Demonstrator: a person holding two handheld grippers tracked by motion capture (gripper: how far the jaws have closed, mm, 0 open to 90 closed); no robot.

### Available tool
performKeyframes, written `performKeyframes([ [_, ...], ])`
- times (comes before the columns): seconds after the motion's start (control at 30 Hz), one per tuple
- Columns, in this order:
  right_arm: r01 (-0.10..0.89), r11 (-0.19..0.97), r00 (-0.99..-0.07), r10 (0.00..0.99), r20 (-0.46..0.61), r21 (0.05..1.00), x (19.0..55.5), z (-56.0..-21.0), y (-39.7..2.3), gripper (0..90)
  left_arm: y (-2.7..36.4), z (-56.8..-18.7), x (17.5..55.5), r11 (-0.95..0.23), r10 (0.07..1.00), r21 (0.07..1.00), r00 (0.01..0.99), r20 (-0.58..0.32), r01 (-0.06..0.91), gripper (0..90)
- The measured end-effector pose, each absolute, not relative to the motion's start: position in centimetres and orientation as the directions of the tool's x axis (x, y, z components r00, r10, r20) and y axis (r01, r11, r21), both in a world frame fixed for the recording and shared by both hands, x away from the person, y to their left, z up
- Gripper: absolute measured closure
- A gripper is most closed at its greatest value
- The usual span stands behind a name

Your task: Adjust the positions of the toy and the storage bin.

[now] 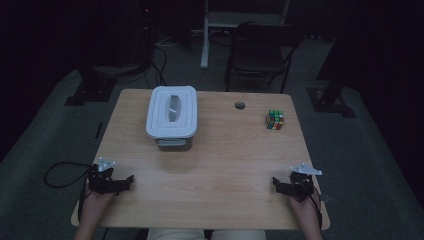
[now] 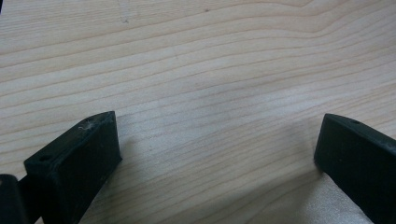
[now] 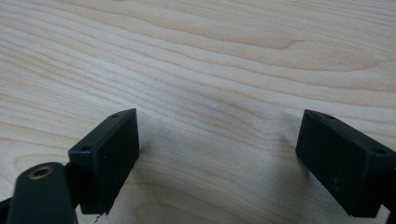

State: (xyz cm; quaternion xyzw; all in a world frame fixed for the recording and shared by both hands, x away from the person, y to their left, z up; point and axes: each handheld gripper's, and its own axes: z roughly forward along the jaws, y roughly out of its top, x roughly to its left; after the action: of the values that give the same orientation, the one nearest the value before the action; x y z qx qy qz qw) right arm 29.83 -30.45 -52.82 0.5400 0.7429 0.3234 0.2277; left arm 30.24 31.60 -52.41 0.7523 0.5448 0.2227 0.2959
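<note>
At table's near corners, both hand-held grippers (image 1: 131, 178) (image 1: 275, 181) rest agape, facing inward.

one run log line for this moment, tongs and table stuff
left tongs: open, empty | right tongs: open, empty | lidded box: closed, far left | puzzle cube: far right, untouched

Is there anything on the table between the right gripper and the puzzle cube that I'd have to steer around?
Nothing visible. The right gripper rests near the table's front edge with jaws open; bare wood runs from it to the puzzle cube at the far right.
</note>
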Motion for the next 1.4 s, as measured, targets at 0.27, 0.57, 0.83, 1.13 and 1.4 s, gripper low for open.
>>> performKeyframes([
  [0.27, 0.656, 0.208, -0.313, 0.95, 0.011, 0.726, 29.8, -52.8, -30.4, 13.2, 31.3, -52.4, 30.1, -0.229, 0.952, 0.688, 0.305, 0.011, 0.688, 1.0],
  [0.57, 0.66, 0.201, -0.301, 0.954, 0.01, 0.724, 29.8, -52.8, -30.3, 12.8, 31.1, -52.4, 29.9, -0.215, 0.959, 0.685, 0.282, 0.014, 0.696, 1.0],
  [0.83, 0.661, 0.191, -0.288, 0.958, 0.01, 0.725, 30.1, -52.8, -30.1, 13.5, 30.7, -52.4, 30.1, -0.206, 0.963, 0.684, 0.271, 0.013, 0.7, 1.0],
  [1.13, 0.637, 0.177, -0.316, 0.948, 0.045, 0.75, 31.5, -52.3, -28.2, 14.4, 30.6, -52.4, 30.8, -0.218, 0.959, 0.685, 0.284, 0.017, 0.695, 1.0],
  [1.4, 0.609, 0.225, -0.38, 0.925, 0.03, 0.761, 33.8, -51.5, -25.3, 14.4, 29.9, -52.2, 32.1, -0.276, 0.942, 0.691, 0.332, 0.056, 0.668, 1.1],
])
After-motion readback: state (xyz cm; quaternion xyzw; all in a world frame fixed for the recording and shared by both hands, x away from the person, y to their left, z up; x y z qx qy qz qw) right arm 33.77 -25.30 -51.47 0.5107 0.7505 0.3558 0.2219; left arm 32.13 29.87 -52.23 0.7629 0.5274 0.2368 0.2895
